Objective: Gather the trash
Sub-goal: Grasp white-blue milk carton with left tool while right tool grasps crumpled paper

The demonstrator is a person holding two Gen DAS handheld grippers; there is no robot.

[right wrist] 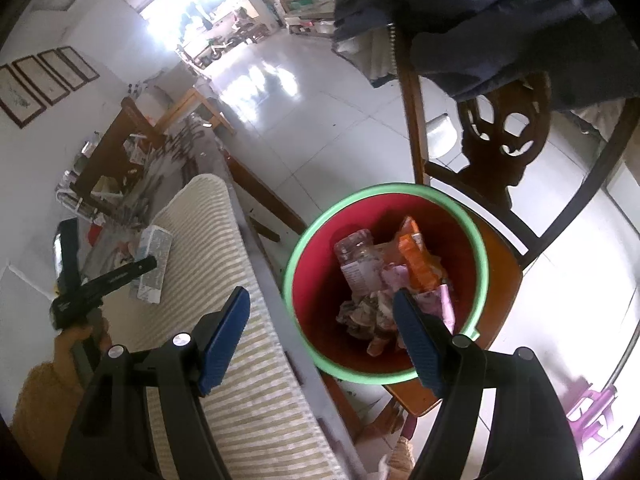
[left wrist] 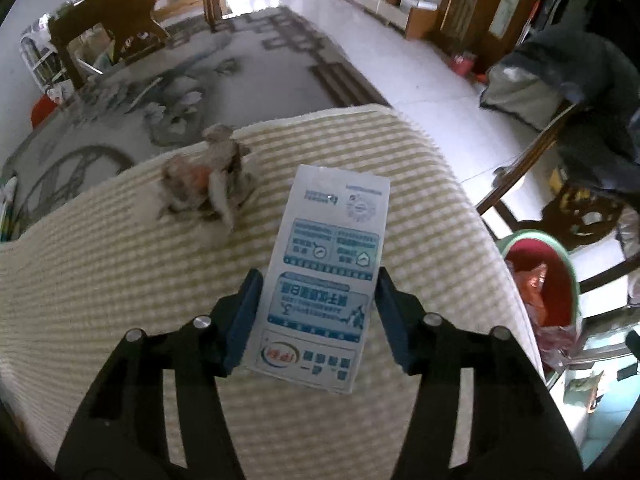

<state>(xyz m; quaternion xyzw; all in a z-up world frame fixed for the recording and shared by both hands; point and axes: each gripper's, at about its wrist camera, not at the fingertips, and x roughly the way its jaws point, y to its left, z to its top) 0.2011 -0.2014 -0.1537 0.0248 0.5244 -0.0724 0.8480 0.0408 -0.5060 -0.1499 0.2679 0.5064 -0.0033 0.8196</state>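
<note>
Left tongs (left wrist: 316,312): clamped on blue-and-white carton (left wrist: 328,272) over checked cloth (left wrist: 100,280); right tongs (right wrist: 320,336): apart, empty, above red bucket (right wrist: 384,376) holding trash

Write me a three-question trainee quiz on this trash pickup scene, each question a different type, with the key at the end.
1. True or false: the white and blue carton lies between the fingers of the left gripper.
2. Multiple choice: where does the red bin with the green rim stand? A) on the striped cloth B) on a wooden chair seat C) on the floor tiles
3. Short answer: what other piece of trash lies on the striped cloth beyond the carton?

Key
1. True.
2. B, on the wooden chair seat.
3. A crumpled wrapper.
</note>
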